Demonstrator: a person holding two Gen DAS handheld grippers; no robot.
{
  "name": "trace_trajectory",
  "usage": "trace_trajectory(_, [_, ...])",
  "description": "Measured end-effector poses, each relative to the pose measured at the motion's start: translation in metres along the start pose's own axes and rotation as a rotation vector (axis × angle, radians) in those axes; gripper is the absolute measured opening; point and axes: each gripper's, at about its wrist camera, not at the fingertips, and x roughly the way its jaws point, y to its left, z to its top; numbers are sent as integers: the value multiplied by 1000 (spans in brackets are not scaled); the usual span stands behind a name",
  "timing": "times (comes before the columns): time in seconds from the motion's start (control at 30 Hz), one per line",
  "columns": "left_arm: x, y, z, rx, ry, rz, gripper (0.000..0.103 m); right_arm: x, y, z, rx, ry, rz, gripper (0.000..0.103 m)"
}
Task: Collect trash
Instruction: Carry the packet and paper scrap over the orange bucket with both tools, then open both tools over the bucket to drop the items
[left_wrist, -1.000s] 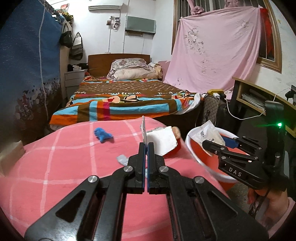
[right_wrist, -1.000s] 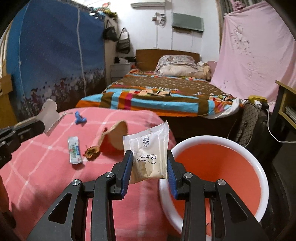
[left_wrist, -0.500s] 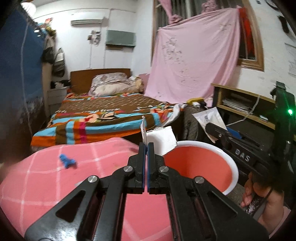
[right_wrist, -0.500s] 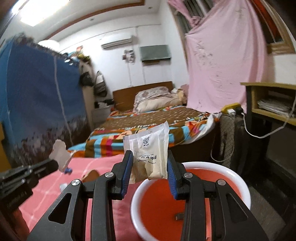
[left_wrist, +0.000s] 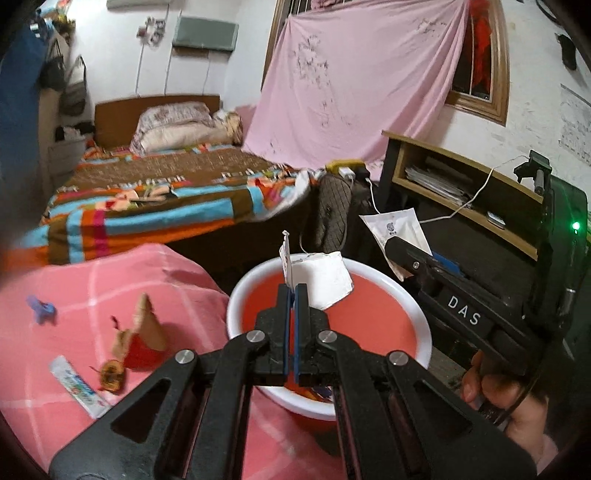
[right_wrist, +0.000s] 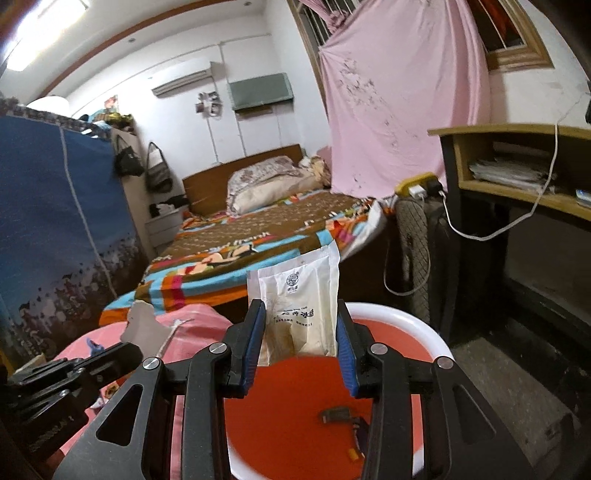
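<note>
My left gripper (left_wrist: 294, 290) is shut on a white paper scrap (left_wrist: 325, 278) and holds it over the red bin with a white rim (left_wrist: 424, 325). My right gripper (right_wrist: 301, 321) is shut on a white printed sachet (right_wrist: 303, 299), held above the same bin (right_wrist: 436, 341). The right gripper also shows in the left wrist view (left_wrist: 397, 254) with the sachet (left_wrist: 397, 229), at the bin's far right side. The left gripper with its scrap (right_wrist: 142, 323) shows at the left of the right wrist view. Small bits of trash (right_wrist: 338, 413) lie in the bin.
On the pink checked table (left_wrist: 74, 291) lie a blue scrap (left_wrist: 40, 306), a torn brown and red wrapper (left_wrist: 142, 338), a small brown bit (left_wrist: 110, 378) and a white tube packet (left_wrist: 79, 387). A bed (left_wrist: 155, 195) stands behind, a desk shelf (left_wrist: 454, 184) to the right.
Both grippers have swung right from the table to above the bin, each still holding its piece. The table trash now lies to the left.
</note>
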Motion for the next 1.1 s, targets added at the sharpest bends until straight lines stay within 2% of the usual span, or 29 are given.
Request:
trace_trajectory(0.3, [14,0,-8,-22,73,-20,0,5,-11,-6,35,60,-26,42])
trace_trajectory(0.47, [10,8,-11,-58,74,-7,8,6,-12,-6,32,62,-28,46])
trace_trajectory(0.8, [-3,33,-9,-112,49,74,16,9,-7,-8,22,57,-25,47])
trace_trajectory(0.9, [-9,41,-9,-105,40,125,20,10,-2,-8,14,53,-18,48])
trace_trajectory(0.97, [-16,47,-8,-98,24,155,24,11,1,-7,10,46,-13,52])
trace_trajectory(1.1, [-31,59,-7,-95,-15,213,32,11,11,-6,5,20,4,67])
